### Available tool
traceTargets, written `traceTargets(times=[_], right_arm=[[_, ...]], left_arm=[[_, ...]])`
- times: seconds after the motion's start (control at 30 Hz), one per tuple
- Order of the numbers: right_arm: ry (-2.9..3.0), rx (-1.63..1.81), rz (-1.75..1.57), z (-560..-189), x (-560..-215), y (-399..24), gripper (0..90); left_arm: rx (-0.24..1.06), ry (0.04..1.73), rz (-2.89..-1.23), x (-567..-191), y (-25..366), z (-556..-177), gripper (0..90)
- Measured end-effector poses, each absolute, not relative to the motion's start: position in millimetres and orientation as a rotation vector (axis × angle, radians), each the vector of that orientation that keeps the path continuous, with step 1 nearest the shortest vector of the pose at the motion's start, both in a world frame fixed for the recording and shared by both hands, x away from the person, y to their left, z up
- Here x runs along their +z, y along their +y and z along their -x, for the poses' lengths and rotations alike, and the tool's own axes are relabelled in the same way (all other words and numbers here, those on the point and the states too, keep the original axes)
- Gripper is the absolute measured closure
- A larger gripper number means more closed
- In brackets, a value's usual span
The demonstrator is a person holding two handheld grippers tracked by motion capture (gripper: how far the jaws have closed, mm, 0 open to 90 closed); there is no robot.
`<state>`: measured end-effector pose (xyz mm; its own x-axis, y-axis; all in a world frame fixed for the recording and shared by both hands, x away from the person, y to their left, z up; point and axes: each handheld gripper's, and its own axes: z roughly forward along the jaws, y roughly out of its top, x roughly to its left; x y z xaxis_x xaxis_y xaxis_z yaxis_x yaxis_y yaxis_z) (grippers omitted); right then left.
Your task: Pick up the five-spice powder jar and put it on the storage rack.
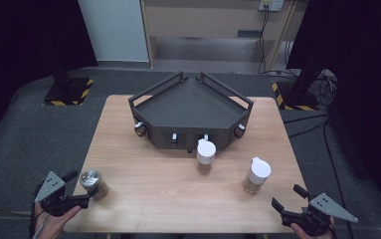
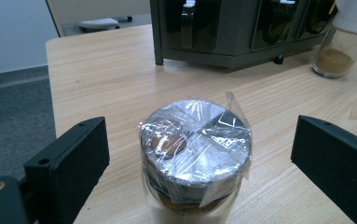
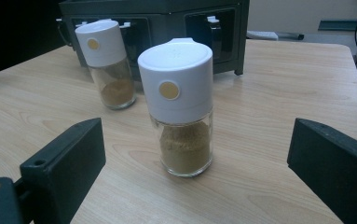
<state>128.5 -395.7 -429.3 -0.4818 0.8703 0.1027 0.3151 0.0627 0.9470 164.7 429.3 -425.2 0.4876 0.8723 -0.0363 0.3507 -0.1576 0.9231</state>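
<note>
Jaws of the left gripper (image 1: 81,188) are standing open around the upright foil-capped jar (image 1: 93,183), while the right gripper (image 1: 288,197) is waiting open short of the nearer white-capped shaker (image 1: 256,175).

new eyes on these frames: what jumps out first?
The dark corner-shaped rack at the table's far middle. Two white-capped spice jars stand before it, one by its front and one nearer the open right gripper. At the near left, the open left gripper straddles a foil-sealed jar.
</note>
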Motion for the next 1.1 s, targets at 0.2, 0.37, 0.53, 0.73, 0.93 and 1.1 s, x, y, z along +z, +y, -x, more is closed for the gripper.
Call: traceTargets(times=[0.2,0.37,0.53,0.73,0.93,1.1], right_arm=[[1.837,1.428,-1.177,-128.2,-429.4,-395.7,4.1],[1.835,1.427,-1.176,-128.1,-429.5,-395.8,4.2],[1.836,1.427,-1.175,-128.1,-429.5,-395.9,4.2],[1.837,1.427,-1.173,-128.1,-429.4,-395.8,4.2],[1.838,1.427,-1.171,-128.0,-429.3,-395.6,4.2],[1.838,1.427,-1.175,-128.2,-429.2,-395.4,4.2]], left_arm=[[0.634,1.034,-1.739,-432.6,430.0,-173.2,7.8],[0.628,1.021,-1.740,-437.3,430.6,-178.1,13.8],[0.666,0.995,-1.750,-442.0,428.3,-178.6,31.6],[0.674,1.000,-1.738,-443.5,427.4,-177.4,33.0],[0.676,1.003,-1.743,-441.5,424.1,-179.3,33.2],[0.668,0.989,-1.739,-438.5,421.9,-181.5,33.2]])
